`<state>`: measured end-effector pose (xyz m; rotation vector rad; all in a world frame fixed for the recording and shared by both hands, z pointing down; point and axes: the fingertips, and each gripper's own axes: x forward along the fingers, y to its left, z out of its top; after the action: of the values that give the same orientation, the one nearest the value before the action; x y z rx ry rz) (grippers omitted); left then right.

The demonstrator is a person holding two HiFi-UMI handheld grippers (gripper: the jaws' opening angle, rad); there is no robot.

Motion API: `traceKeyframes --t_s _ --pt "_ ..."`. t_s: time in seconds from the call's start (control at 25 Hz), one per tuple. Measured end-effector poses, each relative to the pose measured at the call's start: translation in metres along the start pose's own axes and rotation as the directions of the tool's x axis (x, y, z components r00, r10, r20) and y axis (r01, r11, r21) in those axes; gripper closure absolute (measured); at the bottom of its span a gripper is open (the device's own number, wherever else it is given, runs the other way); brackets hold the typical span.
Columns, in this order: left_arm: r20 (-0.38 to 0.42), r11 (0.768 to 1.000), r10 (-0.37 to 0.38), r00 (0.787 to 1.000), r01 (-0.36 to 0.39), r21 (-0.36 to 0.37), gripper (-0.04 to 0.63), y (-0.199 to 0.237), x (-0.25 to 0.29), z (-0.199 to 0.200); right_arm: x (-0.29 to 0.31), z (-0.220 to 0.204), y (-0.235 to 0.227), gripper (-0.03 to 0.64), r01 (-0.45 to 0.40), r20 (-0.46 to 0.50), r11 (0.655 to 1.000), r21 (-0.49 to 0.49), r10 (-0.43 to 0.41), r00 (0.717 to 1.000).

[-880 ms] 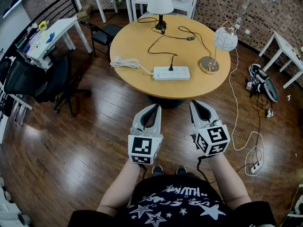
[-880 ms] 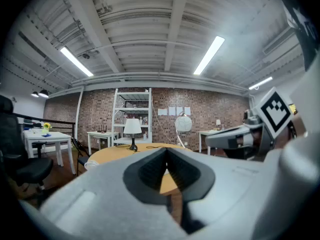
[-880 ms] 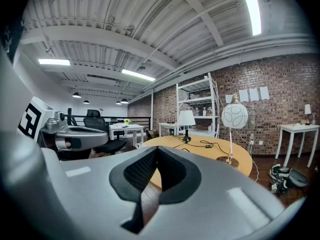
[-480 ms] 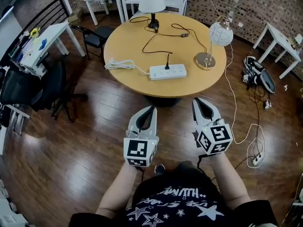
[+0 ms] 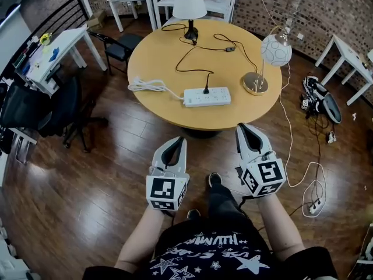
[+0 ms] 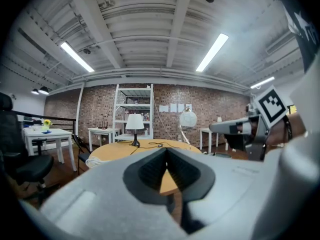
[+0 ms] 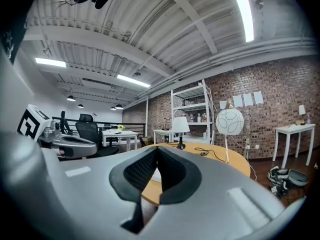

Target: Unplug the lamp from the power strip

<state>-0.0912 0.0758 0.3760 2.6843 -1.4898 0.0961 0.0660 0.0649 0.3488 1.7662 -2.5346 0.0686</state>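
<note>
A white power strip [image 5: 207, 97] lies near the front of the round wooden table [image 5: 157, 51]. One black plug [image 5: 206, 90] sits in it. Its black cord runs back to a lamp with a white shade [image 5: 190, 4] at the table's far edge. That lamp also shows in the left gripper view [image 6: 135, 122] and the right gripper view [image 7: 180, 125]. My left gripper [image 5: 175, 141] and right gripper [image 5: 243, 129] hover over the floor short of the table, side by side. Both are shut and hold nothing, and their tips meet in each gripper view.
A globe lamp [image 5: 275, 49] on a round gold base [image 5: 255, 83] stands at the table's right edge. The strip's white cord [image 5: 145, 86] coils to the left. A black office chair [image 5: 52, 104] is at left, with cables and another strip [image 5: 312, 206] on the floor at right.
The person has stepped forward, with a leg and shoe now showing between the grippers. The left gripper has dropped a little lower in the view. Both stay shut.
</note>
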Motion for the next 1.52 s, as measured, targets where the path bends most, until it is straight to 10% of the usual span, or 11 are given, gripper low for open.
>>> traceKeyframes --t_s 1.52 --pt "-0.092 0.982 0.189 0.978 -0.188 0.022 0.591 0.023 0.196 0.012 0.148 -0.008 -0.119 0.609 -0.284 0.008 0.955 0.082 0.284 0.959"
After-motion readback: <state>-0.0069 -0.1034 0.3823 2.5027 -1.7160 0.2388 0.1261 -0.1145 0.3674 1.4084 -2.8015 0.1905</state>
